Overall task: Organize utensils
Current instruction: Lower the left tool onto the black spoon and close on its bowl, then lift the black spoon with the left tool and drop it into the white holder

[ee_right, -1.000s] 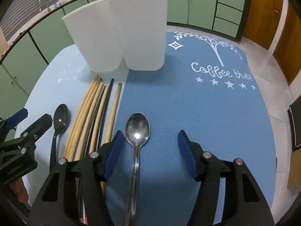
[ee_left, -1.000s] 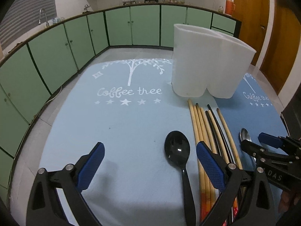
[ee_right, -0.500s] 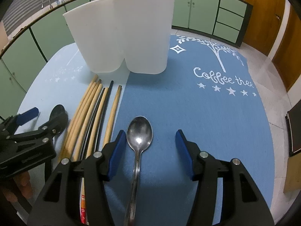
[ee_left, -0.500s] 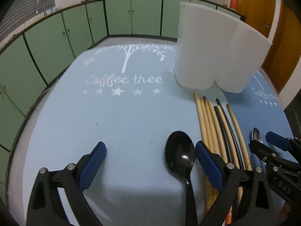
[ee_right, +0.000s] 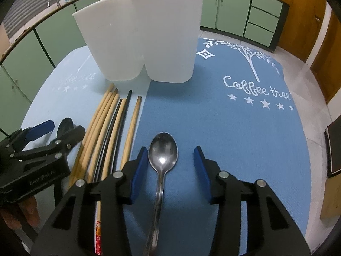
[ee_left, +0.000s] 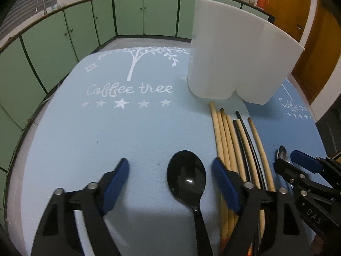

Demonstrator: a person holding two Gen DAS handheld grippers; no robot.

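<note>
A black plastic spoon [ee_left: 187, 177] lies on the light blue mat between the open fingers of my left gripper [ee_left: 170, 170], nearer the right finger. A metal spoon [ee_right: 163, 155] lies on the darker blue mat between the open fingers of my right gripper [ee_right: 170, 157], nearer the left finger. Several wooden and black chopsticks [ee_left: 232, 140] lie side by side between the two spoons; they also show in the right wrist view [ee_right: 110, 128]. A white two-compartment utensil holder [ee_right: 145, 36] stands upright beyond them, also in the left wrist view [ee_left: 238, 53].
Two "Coffee tree" mats cover the table, light blue [ee_left: 106, 128] on the left and darker blue [ee_right: 234, 128] on the right. Green cabinets [ee_left: 64, 38] ring the room. Wooden doors [ee_left: 319, 32] stand at the right.
Both grippers have moved forward and lower over the mats, so the spoons and the holder look larger. The right gripper's fingers now flank the metal spoon's bowl. Both stay open.
</note>
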